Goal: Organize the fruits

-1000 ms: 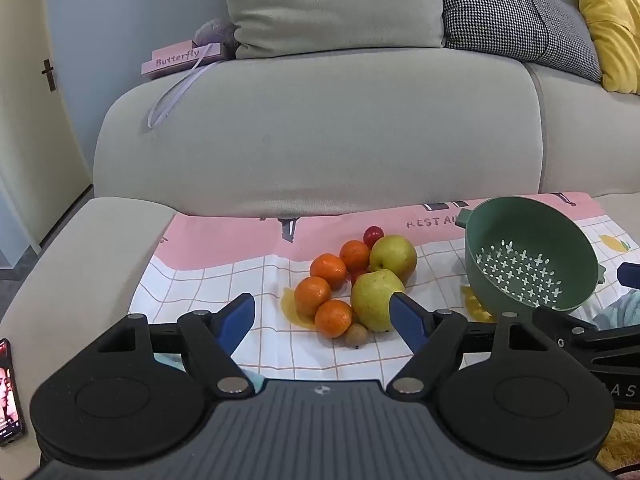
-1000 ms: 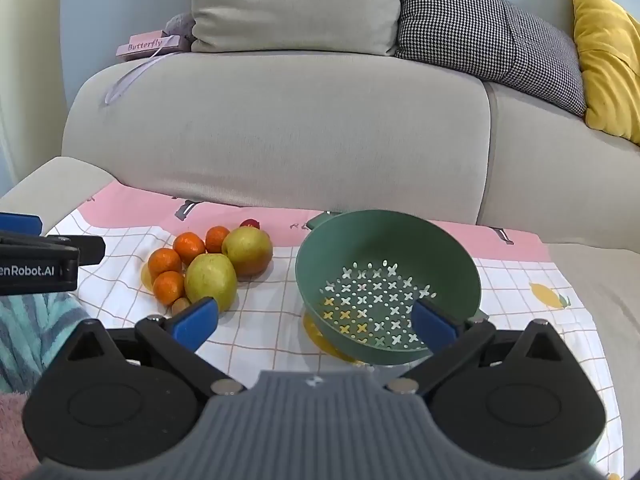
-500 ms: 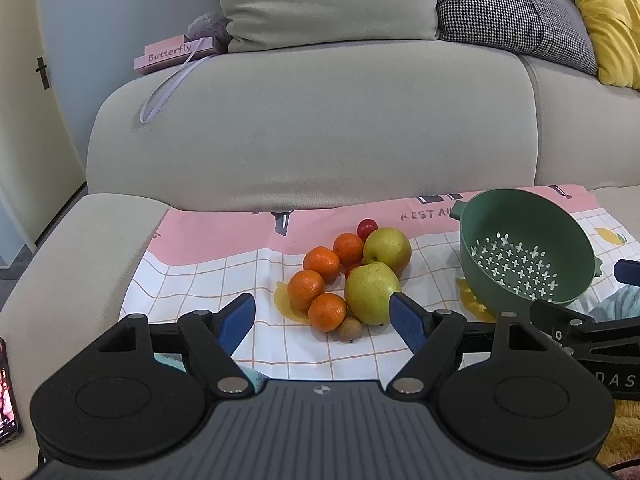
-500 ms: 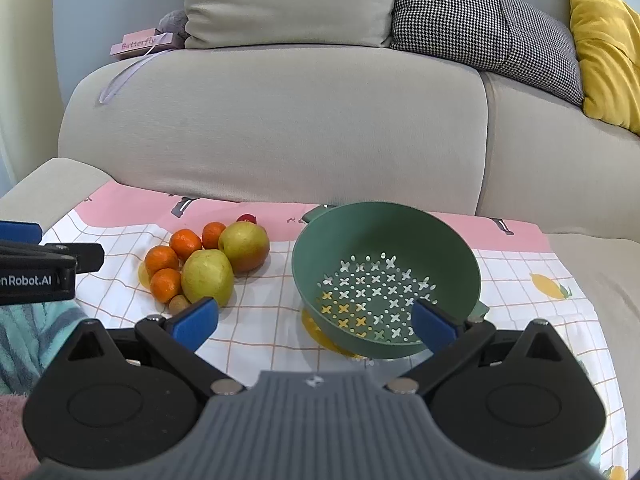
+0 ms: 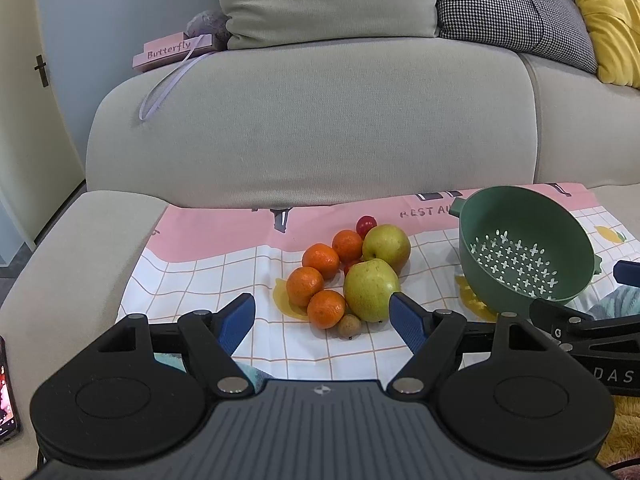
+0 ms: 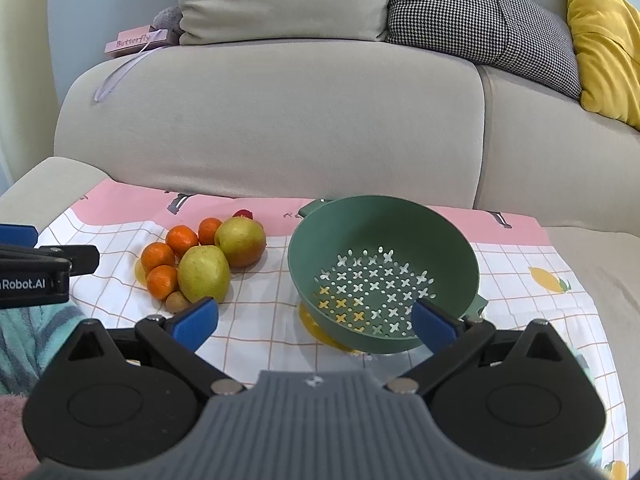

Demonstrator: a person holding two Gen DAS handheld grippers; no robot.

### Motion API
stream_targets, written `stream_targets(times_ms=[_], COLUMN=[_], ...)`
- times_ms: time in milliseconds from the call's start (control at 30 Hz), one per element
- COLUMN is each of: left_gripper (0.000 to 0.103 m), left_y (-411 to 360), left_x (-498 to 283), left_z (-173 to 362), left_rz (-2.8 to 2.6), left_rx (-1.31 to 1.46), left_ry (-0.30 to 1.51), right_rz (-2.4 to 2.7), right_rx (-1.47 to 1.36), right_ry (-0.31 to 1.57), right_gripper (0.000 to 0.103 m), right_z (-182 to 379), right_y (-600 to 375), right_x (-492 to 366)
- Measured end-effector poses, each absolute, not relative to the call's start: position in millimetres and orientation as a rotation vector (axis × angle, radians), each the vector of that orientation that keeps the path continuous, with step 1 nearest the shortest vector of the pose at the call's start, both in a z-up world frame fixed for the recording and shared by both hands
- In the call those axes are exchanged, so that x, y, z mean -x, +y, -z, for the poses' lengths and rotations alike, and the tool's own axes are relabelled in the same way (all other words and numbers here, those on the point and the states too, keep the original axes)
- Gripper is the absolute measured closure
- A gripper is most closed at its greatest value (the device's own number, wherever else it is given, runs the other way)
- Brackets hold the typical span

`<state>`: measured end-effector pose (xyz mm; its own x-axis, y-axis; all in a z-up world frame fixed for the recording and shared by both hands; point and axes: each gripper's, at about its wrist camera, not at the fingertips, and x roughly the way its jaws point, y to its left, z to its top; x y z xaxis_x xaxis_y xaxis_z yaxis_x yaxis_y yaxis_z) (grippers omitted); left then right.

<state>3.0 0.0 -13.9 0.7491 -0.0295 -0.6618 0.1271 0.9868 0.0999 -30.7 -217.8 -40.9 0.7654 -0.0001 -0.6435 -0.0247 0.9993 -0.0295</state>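
A pile of fruit lies on a checked cloth (image 5: 208,280) on the sofa seat: two green-yellow apples (image 5: 371,295) (image 5: 386,245), several mandarins (image 5: 305,286), a small brown fruit (image 5: 349,325) and a red cherry tomato (image 5: 366,224). The pile also shows in the right wrist view (image 6: 203,274). An empty green colander (image 6: 382,270) (image 5: 524,246) stands to the right of the fruit. My left gripper (image 5: 322,316) is open and empty, just in front of the pile. My right gripper (image 6: 314,322) is open and empty, in front of the colander.
The sofa backrest (image 5: 312,120) rises behind the cloth, with grey, houndstooth and yellow cushions (image 6: 604,36) on top. A pink "Butterfly" box (image 5: 172,50) sits on the backrest at left. A phone (image 5: 6,392) lies at the far left.
Both grippers have shifted slightly; the fruit pile and the colander sit a little lower and nearer in the views. Both grippers stay open and empty.
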Motion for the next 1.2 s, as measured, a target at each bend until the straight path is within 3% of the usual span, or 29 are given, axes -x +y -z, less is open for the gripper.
stream_targets(times_ms=[1200], left_gripper=[0.013], left_y=[2.2], left_x=[-1.5], left_z=[18.8], left_rz=[0.087], left_rx=[-0.129], left_ry=[0.730], right_rz=[-0.010], right_rx=[0.033], right_ry=[0.718], right_gripper=[0.004], right_z=[43.6], right_y=[-219.7], right_x=[28.2])
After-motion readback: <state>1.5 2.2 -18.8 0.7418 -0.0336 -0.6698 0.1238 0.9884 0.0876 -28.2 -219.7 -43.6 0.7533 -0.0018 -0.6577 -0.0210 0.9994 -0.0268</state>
